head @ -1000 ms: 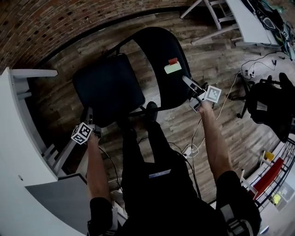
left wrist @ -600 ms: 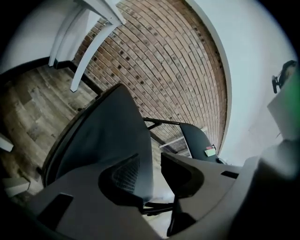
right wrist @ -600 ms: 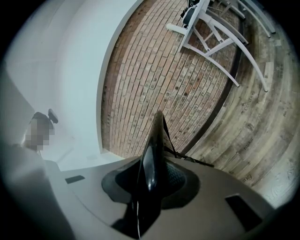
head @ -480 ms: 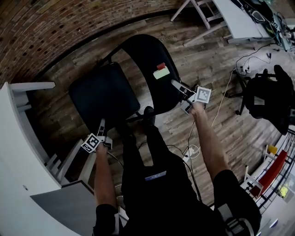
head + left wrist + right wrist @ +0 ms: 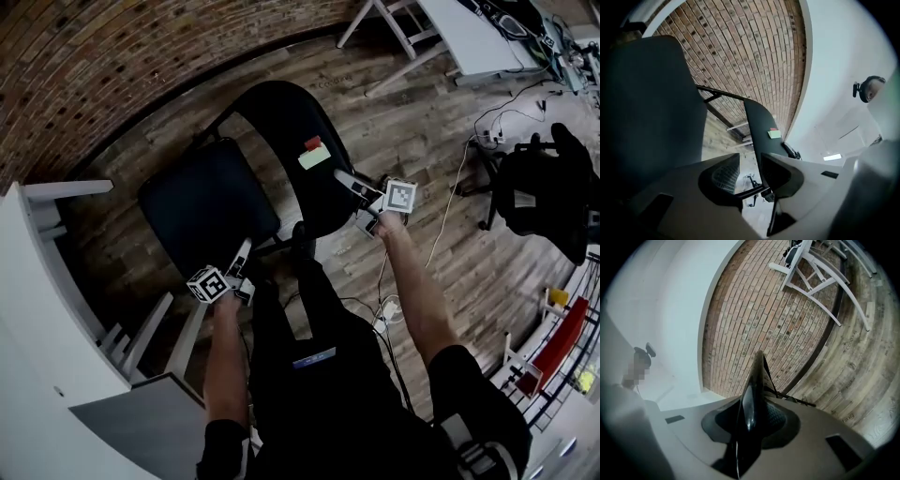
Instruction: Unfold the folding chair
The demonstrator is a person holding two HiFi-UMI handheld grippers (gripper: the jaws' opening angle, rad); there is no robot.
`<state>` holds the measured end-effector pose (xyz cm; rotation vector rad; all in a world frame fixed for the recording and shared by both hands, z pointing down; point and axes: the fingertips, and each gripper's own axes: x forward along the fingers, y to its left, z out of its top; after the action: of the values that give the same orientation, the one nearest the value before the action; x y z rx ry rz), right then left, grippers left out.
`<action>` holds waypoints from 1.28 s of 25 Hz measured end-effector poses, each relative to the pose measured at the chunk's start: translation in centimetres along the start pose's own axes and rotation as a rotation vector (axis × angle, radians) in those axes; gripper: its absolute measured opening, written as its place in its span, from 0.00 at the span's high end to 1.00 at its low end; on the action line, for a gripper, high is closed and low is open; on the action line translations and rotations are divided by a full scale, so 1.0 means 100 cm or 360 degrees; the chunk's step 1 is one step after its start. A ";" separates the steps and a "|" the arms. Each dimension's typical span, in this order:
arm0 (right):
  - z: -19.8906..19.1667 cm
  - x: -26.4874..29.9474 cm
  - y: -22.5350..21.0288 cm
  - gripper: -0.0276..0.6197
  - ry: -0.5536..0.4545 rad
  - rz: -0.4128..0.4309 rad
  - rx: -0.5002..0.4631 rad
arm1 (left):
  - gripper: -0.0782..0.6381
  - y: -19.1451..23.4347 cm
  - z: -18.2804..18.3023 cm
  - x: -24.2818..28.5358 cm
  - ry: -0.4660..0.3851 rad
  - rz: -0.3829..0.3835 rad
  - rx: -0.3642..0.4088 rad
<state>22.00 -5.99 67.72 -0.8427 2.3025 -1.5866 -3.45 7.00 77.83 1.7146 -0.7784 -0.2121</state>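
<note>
Chair: the folding chair (image 5: 267,178) stands on the wooden floor (image 5: 422,122) just in front of the person, with its seat (image 5: 211,211) spread out to the left and its backrest (image 5: 300,173) to the right.
Right tongs (image 5: 347,178): clamped on the backrest's edge, which runs between the jaws as a thin dark blade. This is the same hold as a second ago.
Left tongs (image 5: 244,255): jaws apart with nothing between the pads. Only the floor and a far frame bar show through the gap.
Change: the left tongs have swung from the seat's outer left side, by the white worktop (image 5: 37,309), round to the seat's near edge beside the person's leg.
Meaning: the seat looks already down, so the unfolding seems nearly done. The free tongs are probably there to press or check the seat.
</note>
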 end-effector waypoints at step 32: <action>-0.032 0.024 0.031 0.79 0.0007 -0.0038 -0.0017 | 0.67 -0.118 -0.051 0.123 0.0211 -0.0301 -0.0079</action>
<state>17.43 -4.04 66.46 -0.8732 2.3147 -1.5888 13.09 4.88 71.68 1.7363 -0.5101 -0.2422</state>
